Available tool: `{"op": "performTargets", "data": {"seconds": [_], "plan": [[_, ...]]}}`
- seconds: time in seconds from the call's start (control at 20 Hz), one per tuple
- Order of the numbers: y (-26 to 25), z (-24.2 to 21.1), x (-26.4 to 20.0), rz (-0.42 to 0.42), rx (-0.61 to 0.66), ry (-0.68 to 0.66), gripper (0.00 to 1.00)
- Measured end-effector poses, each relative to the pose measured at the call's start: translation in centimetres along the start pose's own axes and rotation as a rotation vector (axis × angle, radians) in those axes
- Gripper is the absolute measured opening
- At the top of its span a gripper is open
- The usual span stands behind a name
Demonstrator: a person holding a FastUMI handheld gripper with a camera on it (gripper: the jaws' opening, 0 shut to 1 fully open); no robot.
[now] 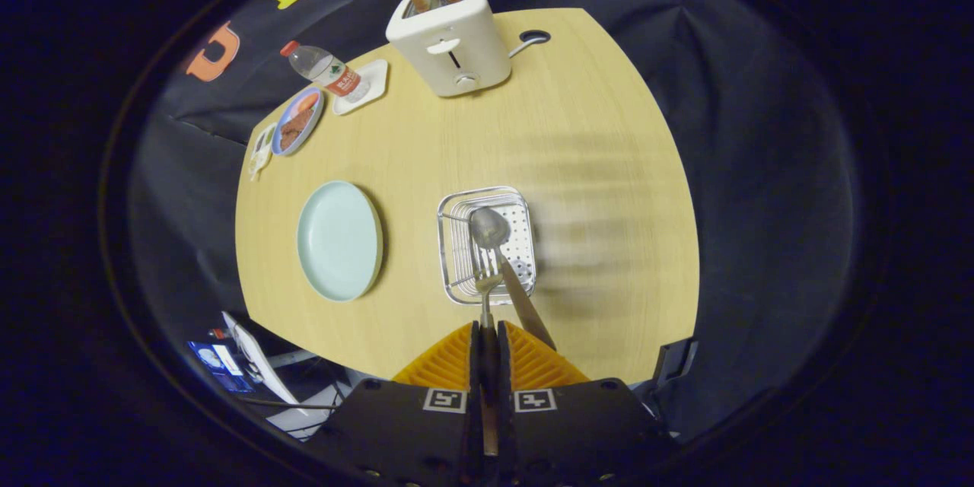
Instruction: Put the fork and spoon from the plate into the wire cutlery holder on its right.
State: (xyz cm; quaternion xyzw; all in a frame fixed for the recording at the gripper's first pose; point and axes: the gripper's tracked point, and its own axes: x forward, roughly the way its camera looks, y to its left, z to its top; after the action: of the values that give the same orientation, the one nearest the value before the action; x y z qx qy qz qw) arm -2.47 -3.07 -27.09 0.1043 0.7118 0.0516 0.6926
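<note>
My gripper (487, 329) is high above the table, shut on the handle of the fork (485, 297). The fork's tines point down over the near side of the wire cutlery holder (450, 243). The spoon (489, 227) stands in the holder with its bowl inside, and its handle leans out toward the right finger. The pale green plate (338, 240) lies bare to the left of the holder.
A white toaster (450, 42) with two slices of toast stands at the far side of the round wooden table (609, 167). At the far left are a water bottle (326, 70) on a white coaster and a small plate of food (297, 122). The table's edge drops off just below the fingers.
</note>
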Motion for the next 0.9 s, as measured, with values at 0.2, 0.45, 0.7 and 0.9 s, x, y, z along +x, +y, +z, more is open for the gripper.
{"op": "performTargets", "data": {"seconds": [0.2, 0.45, 0.7, 0.9], "plan": [[0.2, 0.6, 0.2, 0.001, 0.012, -0.022, 0.11], [1.6, 2.1, -0.5, 0.018, -0.009, -0.123, 0.67], [3.3, 4.9, -2.5, 0.026, -0.027, -0.288, 0.94], [5.1, 7.1, -6.0, 0.034, -0.05, -0.458, 0.95]]}}
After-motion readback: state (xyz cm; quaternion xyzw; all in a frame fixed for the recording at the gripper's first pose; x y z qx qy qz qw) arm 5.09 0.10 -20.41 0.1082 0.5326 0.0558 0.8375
